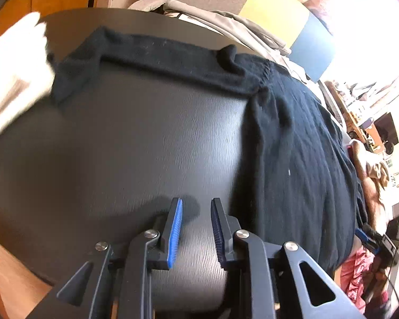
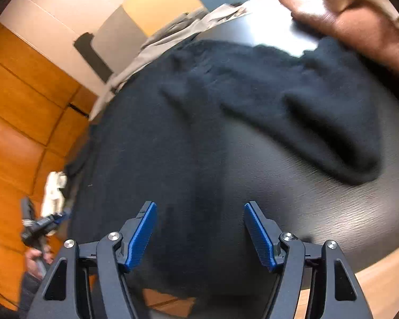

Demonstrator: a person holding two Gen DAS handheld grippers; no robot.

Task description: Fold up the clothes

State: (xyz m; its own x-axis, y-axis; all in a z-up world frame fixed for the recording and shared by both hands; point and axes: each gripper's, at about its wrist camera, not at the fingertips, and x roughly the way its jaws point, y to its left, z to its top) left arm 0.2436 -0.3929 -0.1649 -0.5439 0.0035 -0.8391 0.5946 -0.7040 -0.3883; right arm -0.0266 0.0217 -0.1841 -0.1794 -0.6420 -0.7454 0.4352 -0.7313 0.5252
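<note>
Black sweater (image 1: 292,143) spread on the dark worktop (image 1: 135,143), body at frame right and one sleeve (image 1: 157,58) stretched toward upper left, apparently unfolded or part-folded; left hand-held gripper (image 1: 196,228) narrowly parted, right hand-held gripper (image 2: 199,235) wide, both empty.

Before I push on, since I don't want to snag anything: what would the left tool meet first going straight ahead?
Probably bare black table first. The left tool is open and empty; the black sweater's sleeve lies farther along, though depth is unclear.
</note>
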